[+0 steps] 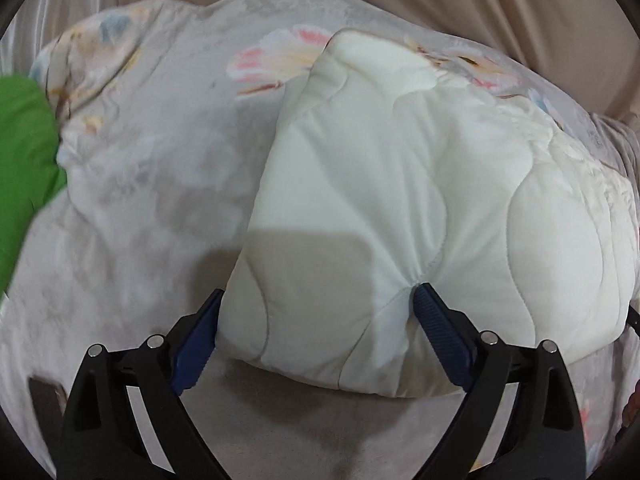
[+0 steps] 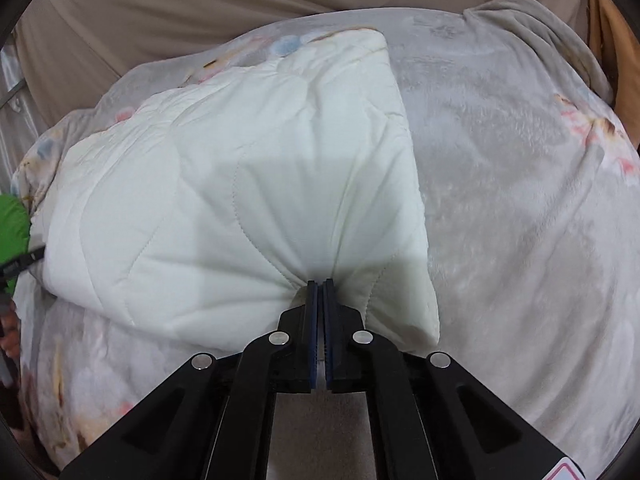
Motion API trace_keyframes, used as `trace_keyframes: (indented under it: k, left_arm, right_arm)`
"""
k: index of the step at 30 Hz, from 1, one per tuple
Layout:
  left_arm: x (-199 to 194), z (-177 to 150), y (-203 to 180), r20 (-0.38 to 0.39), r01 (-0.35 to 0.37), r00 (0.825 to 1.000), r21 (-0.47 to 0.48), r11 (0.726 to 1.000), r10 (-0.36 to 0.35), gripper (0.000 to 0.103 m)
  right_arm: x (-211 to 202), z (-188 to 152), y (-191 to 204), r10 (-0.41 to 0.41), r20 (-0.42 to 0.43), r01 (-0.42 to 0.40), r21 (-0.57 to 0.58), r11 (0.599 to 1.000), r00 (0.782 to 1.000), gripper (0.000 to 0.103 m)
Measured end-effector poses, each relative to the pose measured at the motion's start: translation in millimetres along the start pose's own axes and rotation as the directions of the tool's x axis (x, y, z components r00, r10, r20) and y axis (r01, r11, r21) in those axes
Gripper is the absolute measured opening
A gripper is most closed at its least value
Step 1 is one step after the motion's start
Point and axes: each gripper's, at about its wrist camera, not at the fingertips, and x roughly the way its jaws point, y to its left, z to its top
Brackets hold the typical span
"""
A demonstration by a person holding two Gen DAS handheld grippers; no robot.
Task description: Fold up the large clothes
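A white quilted cover (image 1: 360,200) lies folded in a thick bundle on a grey floral fleece blanket (image 1: 152,168). My left gripper (image 1: 319,291) straddles the bundle's near edge. Its blue pads (image 1: 436,336) stand wide apart and press into the padding, which puckers at the right pad. In the right wrist view the same white cover (image 2: 224,200) fans out in creases from my right gripper (image 2: 320,283), whose jaws are shut tight on a pinch of its near edge. The cover's far corner (image 2: 372,40) rests on the blanket.
The fleece blanket (image 2: 520,220) spreads far to the right, with a rumpled corner (image 2: 532,32) at the back. A green cloth (image 1: 24,160) lies at the left edge. Beige fabric (image 2: 200,8) rises behind. A wooden edge (image 2: 626,64) shows at far right.
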Motion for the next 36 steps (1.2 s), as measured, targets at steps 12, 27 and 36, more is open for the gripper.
trace_keyframes:
  k: [12, 27, 36]
  left_arm:
    - [-31.8, -3.7, 7.0, 0.046, 0.042, 0.998, -0.062, 0.997, -0.039, 0.088]
    - [25.5, 131.0, -29.8, 0.093, 0.002, 0.996, -0.018, 1.000, 0.000, 0.090]
    - [95.7, 130.8, -5.8, 0.001, 0.055, 0.998, -0.141, 0.988, -0.056, 0.098]
  right_arm:
    - [-46.9, 58.5, 142.0, 0.244, 0.094, -0.206, -0.299, 0.932, 0.965, 0.012]
    - [112.0, 170.7, 188.5, 0.133, -0.133, -0.165, -0.260, 0.952, 0.982, 0.011]
    - [184.5, 176.7, 193.4, 0.046, -0.133, -0.081, -0.266, 0.961, 0.990, 0.000]
